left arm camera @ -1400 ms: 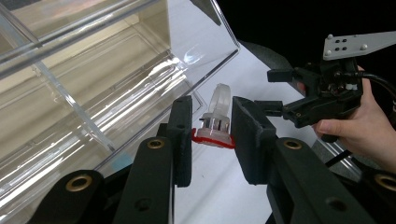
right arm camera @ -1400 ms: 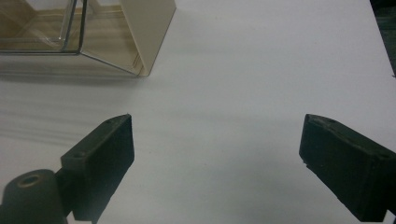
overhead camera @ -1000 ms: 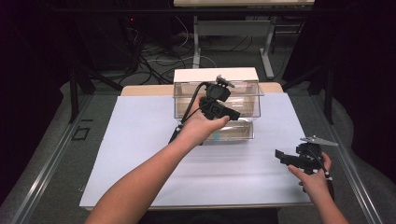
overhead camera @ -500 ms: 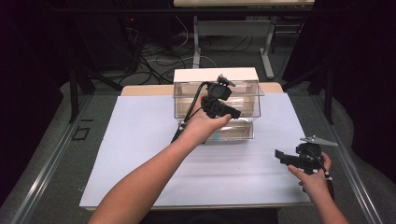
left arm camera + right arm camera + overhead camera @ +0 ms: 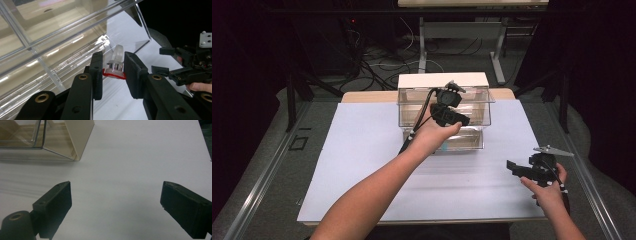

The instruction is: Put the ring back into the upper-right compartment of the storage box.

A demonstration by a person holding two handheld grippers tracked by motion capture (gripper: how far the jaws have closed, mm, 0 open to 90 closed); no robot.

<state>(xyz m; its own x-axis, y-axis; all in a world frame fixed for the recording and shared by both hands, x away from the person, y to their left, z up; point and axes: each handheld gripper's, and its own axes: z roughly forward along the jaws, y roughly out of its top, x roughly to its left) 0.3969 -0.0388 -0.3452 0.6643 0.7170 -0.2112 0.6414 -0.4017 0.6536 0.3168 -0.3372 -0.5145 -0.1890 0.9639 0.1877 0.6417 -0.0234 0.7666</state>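
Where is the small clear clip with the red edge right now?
In the left gripper view, the clip sits between the left gripper pads, beside the clear drawer box.

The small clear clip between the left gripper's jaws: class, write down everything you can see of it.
The small clear clip looks like transparent plastic, with a rounded loop on top, a stubby middle part and a red strip along its base. It sits tilted between the pads of the left gripper, whose jaws are closed on it and hold it off the white table sheet. It hangs just in front of the clear drawer box; whether it touches the box cannot be told.
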